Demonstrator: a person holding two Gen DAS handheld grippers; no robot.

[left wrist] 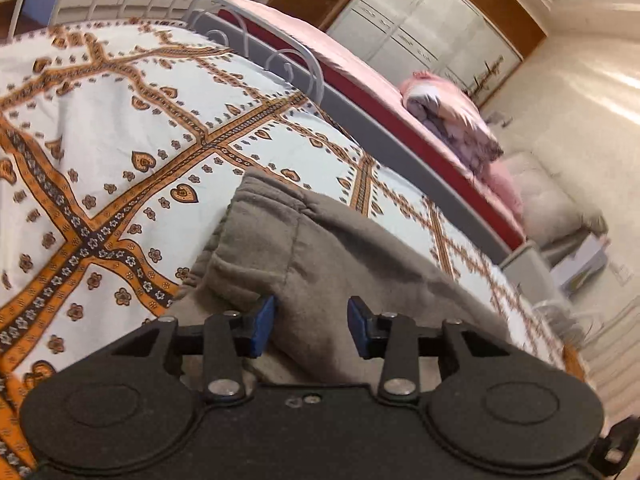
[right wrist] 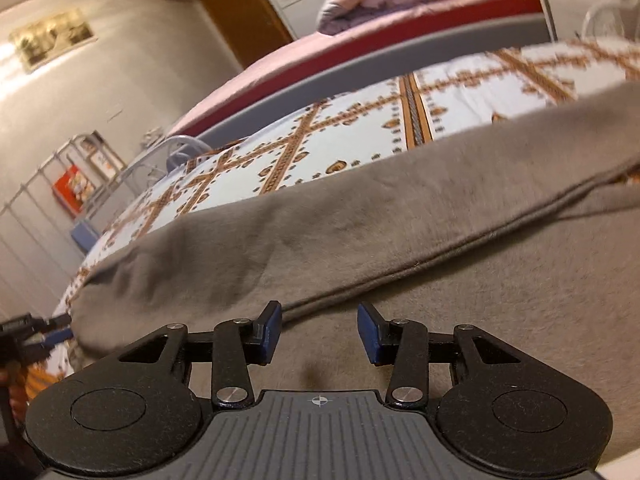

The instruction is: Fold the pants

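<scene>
Grey-brown fleece pants (left wrist: 320,248) lie on a bed with a white and orange patterned cover (left wrist: 120,128). In the left wrist view my left gripper (left wrist: 311,326) is open just above the near end of the pants, its blue pads apart and empty. In the right wrist view the pants (right wrist: 400,208) fill the foreground, one layer doubled over another along a long seam. My right gripper (right wrist: 320,330) is open low over the cloth next to that seam, holding nothing. The left gripper (right wrist: 28,334) shows at the far left edge of the right wrist view.
A second bed with a pink sheet (left wrist: 320,40) and a bundled pink quilt (left wrist: 452,120) stands beyond a grey frame rail (left wrist: 420,152). White metal bed rails (left wrist: 240,36) and white wardrobes (left wrist: 420,28) are behind. A beige cushion (left wrist: 548,200) lies on the floor.
</scene>
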